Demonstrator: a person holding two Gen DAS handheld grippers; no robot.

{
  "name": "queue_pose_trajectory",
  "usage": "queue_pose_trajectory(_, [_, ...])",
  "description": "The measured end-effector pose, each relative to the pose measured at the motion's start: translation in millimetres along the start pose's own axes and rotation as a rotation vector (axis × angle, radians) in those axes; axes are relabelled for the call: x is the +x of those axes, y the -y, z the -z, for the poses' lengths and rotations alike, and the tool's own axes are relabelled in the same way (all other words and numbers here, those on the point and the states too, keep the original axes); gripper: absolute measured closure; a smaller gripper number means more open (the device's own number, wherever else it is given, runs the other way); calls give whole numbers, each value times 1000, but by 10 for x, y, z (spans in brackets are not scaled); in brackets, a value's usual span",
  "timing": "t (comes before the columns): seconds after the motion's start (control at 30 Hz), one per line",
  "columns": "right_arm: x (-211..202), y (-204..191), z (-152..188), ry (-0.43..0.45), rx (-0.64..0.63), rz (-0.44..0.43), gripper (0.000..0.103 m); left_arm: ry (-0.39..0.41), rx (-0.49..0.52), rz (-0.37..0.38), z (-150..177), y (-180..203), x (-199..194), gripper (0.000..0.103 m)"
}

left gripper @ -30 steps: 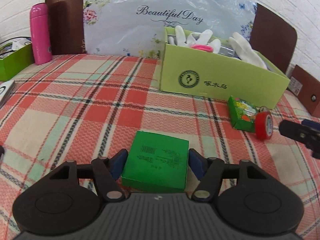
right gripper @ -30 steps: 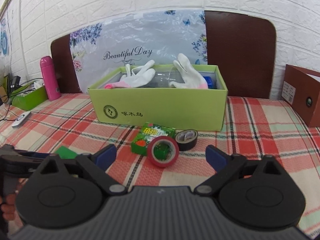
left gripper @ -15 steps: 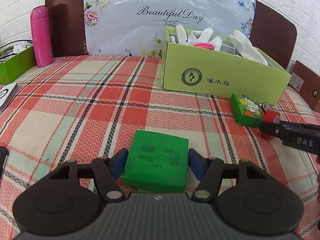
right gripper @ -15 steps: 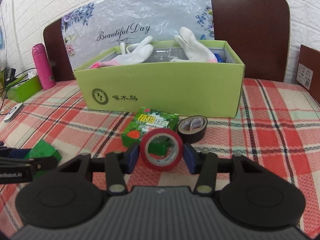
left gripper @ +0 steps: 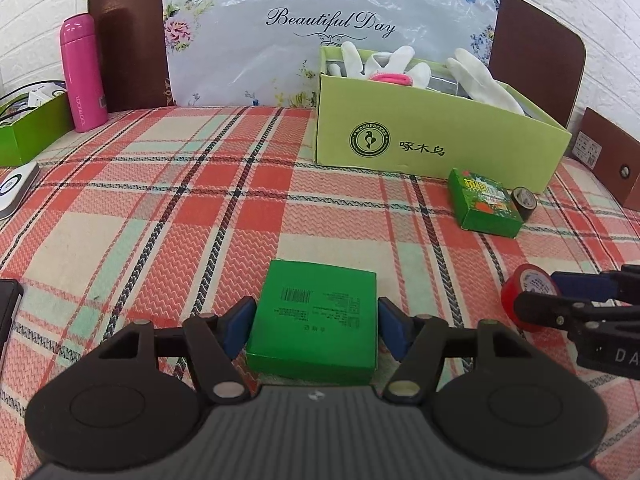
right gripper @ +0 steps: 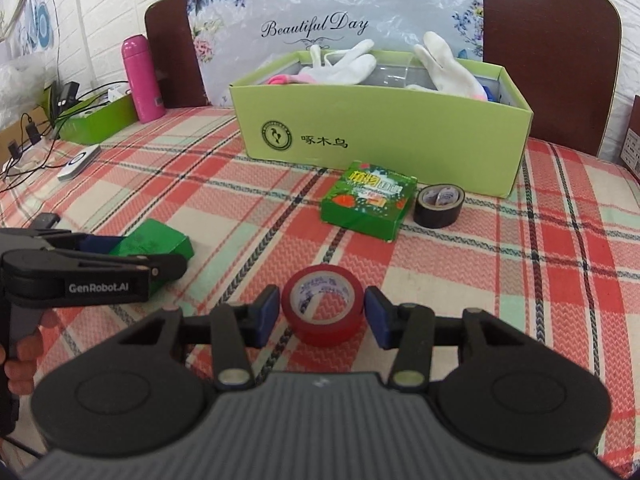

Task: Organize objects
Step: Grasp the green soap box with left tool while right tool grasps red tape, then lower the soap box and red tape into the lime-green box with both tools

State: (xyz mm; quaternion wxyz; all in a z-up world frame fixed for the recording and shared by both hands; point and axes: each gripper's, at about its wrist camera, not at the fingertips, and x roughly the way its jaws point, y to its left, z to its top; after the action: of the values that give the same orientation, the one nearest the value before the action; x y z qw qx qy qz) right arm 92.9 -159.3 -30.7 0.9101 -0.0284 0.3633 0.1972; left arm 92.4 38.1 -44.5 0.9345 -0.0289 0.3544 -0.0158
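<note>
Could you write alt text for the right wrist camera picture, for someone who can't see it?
A handheld gripper grips a red tape roll between its blue pads, on a plaid tablecloth. Behind lie a patterned green box, a black tape roll and a light green carton holding white gloves.

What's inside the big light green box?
White gloves poke out of the big light green box, one with a pink cuff, plus something blue at the right end. Its wall hides whatever lies lower down.
</note>
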Motion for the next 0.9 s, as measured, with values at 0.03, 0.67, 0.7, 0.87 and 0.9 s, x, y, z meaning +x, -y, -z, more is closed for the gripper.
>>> queue_pose_trajectory(0.03, [-1, 3, 5, -1, -2, 3, 57, -1, 3, -1, -3, 4, 1, 35])
queue_pose_trajectory(0.67, [-206, -71, -22, 58, -20, -8, 57, 30, -35, 93, -149, 42, -190, 38])
queue_pose_trajectory(0.7, [-238, -74, -40, 69, -23, -7, 57, 38, -30, 101, -180, 62, -212, 38])
queue_pose_trajectory(0.87, [-406, -40, -165, 132, -31, 9, 57, 89, -35, 139, -410, 142, -300, 38])
queue_pose_trajectory(0.9, [-434, -19, -197, 141, -27, 12, 57, 98, -39, 150, -471, 157, -313, 38])
